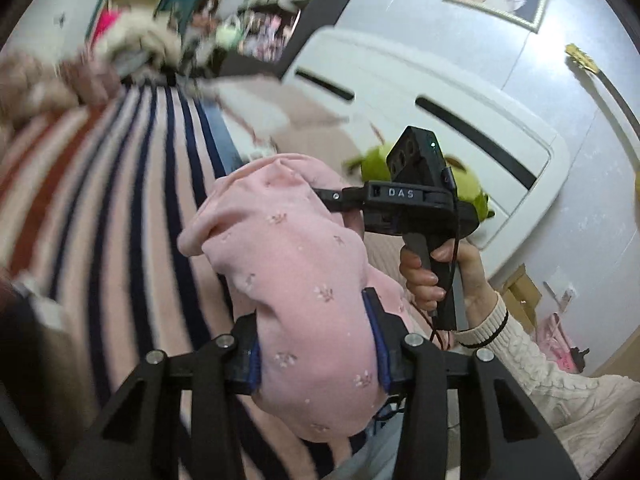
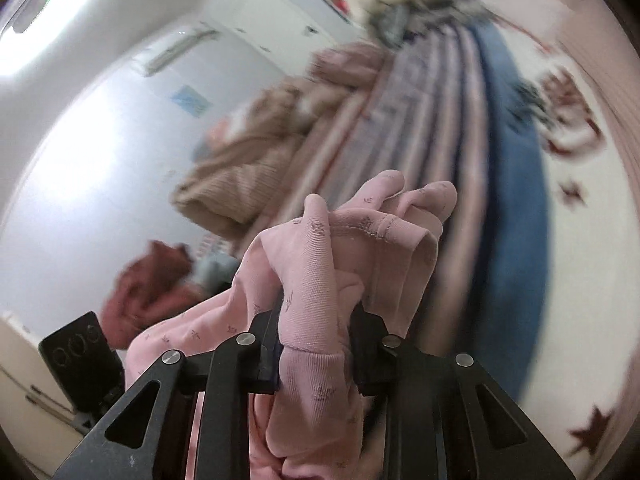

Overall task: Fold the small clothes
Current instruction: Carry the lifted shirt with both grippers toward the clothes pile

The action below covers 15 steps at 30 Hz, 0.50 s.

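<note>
A small pink garment [image 1: 296, 280] with a tiny flower print hangs bunched above the striped bed cover [image 1: 132, 168]. My left gripper [image 1: 316, 344] is shut on a thick bundle of it, its blue pads pressed into both sides. In the left wrist view my right gripper [image 1: 330, 200] comes in from the right, held by a hand [image 1: 428, 276], and its fingertips disappear into the cloth's upper edge. In the right wrist view my right gripper [image 2: 316, 344] is shut on a ribbed cuff of the pink garment [image 2: 344, 240], which folds over the fingers.
A white headboard [image 1: 420, 92] and a green plush toy [image 1: 376, 164] stand behind the right gripper. Beige and pink clothes [image 2: 256, 152] lie heaped at the far side of the bed, and a dark red garment [image 2: 148, 284] lies to the left. A blue blanket [image 2: 508, 168] runs along the stripes.
</note>
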{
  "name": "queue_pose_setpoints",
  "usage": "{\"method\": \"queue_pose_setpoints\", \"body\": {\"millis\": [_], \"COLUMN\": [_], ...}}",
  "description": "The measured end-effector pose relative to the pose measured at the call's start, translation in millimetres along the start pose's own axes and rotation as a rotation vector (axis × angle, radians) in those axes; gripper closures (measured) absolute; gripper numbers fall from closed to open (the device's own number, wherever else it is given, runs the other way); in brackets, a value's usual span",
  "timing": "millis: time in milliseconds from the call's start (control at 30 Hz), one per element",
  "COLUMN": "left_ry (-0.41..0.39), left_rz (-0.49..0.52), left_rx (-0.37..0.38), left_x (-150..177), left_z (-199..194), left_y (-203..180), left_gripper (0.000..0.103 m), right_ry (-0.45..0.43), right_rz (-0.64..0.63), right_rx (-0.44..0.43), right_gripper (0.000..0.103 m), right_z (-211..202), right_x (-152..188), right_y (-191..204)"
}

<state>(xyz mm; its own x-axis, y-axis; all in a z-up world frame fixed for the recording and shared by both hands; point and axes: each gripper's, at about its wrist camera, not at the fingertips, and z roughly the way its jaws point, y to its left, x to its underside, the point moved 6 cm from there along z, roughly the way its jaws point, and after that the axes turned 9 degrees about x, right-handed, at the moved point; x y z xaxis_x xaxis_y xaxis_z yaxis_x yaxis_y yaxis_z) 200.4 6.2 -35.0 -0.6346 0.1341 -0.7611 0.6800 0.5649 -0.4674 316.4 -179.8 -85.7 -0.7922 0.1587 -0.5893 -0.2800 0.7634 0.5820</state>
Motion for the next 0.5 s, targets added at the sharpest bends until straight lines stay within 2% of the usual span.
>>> {"method": "queue_pose_setpoints", "body": {"millis": [167, 333, 433, 500], "left_ry": [-0.095, -0.194, -0.230, -0.257], "left_rz": [0.054, 0.063, 0.066, 0.043], "left_rx": [-0.096, -0.203, -0.308, -0.339], "left_x": [-35.6, -60.9, -62.2, -58.3], "left_z": [-88.0, -194.1, -250.3, -281.4], "left_y": [-4.8, 2.1, 6.6, 11.0], "left_gripper": [0.064, 0.064, 0.064, 0.064], "right_ry": [-0.067, -0.085, -0.072, -0.058], "right_rz": [-0.099, -0.202, -0.252, -0.283], "right_rx": [-0.099, -0.180, -0.231, -0.249], "right_gripper": [0.083, 0.083, 0.083, 0.083], "right_z": [2.2, 19.1, 35.6, 45.5], "right_x": [-37.0, -62.3, -66.0, -64.0], "right_y": [103.2, 207.1, 268.1, 297.7]}}
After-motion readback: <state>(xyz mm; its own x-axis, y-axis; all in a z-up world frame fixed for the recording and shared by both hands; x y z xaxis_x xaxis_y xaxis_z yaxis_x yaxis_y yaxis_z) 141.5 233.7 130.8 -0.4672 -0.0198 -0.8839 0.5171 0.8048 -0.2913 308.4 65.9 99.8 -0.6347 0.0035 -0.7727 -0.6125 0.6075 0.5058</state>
